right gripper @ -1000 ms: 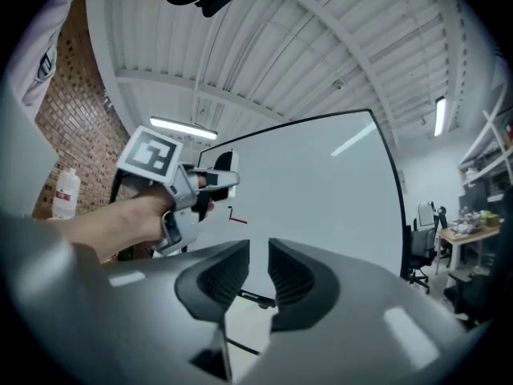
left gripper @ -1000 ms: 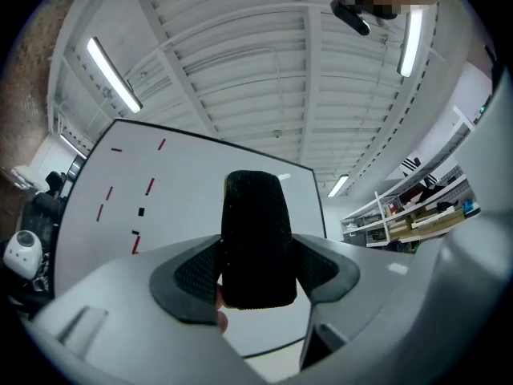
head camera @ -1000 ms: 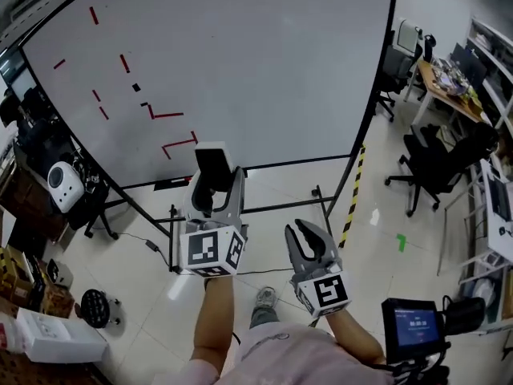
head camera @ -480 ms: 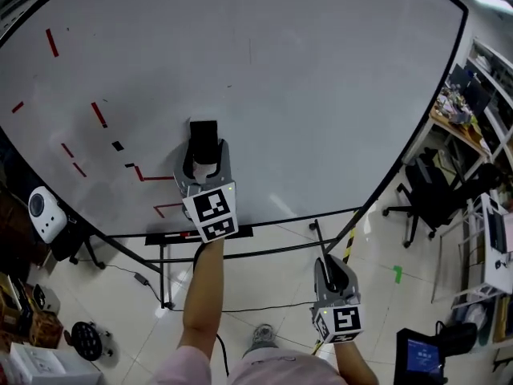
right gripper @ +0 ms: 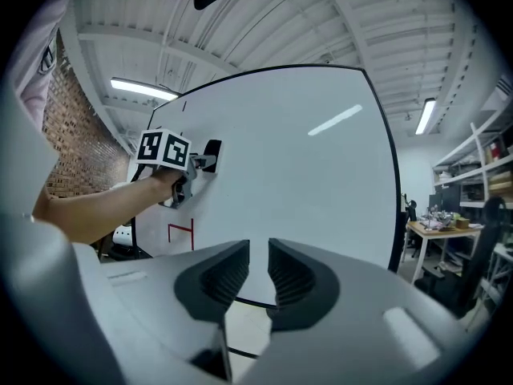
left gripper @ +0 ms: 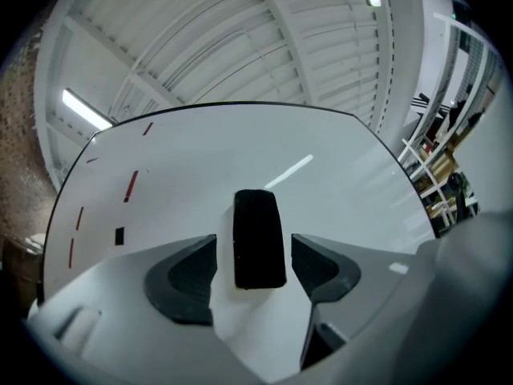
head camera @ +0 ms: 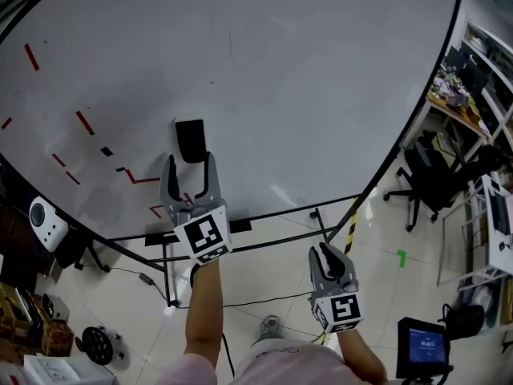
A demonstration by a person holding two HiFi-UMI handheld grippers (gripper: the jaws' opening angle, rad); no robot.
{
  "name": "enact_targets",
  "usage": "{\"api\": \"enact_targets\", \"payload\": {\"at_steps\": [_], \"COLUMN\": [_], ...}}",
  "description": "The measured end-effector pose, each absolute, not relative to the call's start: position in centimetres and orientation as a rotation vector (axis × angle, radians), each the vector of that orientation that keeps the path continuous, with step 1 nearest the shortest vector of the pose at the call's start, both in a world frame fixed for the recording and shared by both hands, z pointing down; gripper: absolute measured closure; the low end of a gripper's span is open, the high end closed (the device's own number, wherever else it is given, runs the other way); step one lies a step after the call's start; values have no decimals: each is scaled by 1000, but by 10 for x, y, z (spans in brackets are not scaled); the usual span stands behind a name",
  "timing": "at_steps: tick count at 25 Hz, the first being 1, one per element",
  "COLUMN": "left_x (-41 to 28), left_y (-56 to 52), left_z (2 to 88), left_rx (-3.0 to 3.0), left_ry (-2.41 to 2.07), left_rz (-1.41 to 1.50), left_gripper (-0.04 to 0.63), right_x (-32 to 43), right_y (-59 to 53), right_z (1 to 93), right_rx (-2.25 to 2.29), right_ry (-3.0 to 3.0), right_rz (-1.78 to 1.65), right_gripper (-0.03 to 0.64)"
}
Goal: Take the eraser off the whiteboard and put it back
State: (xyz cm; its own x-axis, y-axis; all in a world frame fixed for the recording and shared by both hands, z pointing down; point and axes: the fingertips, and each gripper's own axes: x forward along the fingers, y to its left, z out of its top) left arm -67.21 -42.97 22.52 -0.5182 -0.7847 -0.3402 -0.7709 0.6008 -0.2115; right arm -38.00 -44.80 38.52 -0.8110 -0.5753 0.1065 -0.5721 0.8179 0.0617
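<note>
1. Left gripper (head camera: 190, 169): claw now spread wide, nothing pinched. Half a sec ago the jaws sat round the eraser (head camera: 190, 140) at the board; now they're let go.
2. Eraser sits alone, flat on the whiteboard (head camera: 321, 95), upright, just right of the red marks (head camera: 83, 122). In head view it's just past the left fingertips, w/ a gap showing. Left gripper view puts it dead centre between the two pads, no contact either side.
3. Our read: the put-back is done. Eraser looks to hold on the board unaided, no tilt seen.
4. Vs a sec ago: eraser was then in the left claw, off the board, arm low. Since then the arm went up to the board, released, and has drawn back a little toward us.
5. Right gripper (head camera: 327, 253): hangs low near the body, well apart from the board. Jaws all but pressed together, only a slit, empty. A sec ago it looked more open & sat higher.
6. Left to do, we reckon: just pull the left arm clear.
</note>
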Motion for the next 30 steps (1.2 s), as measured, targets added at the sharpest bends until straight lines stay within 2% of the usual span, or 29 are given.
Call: {"api": "enact_targets", "payload": {"at_steps": [5,7,16,20,25,30], "left_x": [-657,-629,-302,-166,-42,-6], "left_y": [-359,-326,-194,-156,-115,-72], "left_z": [230,231,289,302,281,284], "left_rx": [-1235,-1226,-1401,-1545,-1728,-1858], "left_ry": [2528,2551,2493,2483,2393,2323], "left_rz": [68,103,238,235,191,172], "left_gripper": [314,314,314,314,314,314], "right_x": [-375,-355,-66,51,122,121], "right_y": [-422,-400,-264,-209,-169,-127], "right_z": [370,359,363,368,346,339], "right_rx": [857,844,988,1035,1049,1033], "right_ry": [-2913,-2937,-3004,-3015,-3055,-3094], "right_rz": [-57,-69,-156,-48,0,4], "right_gripper": [551,551,551,549,546,546]}}
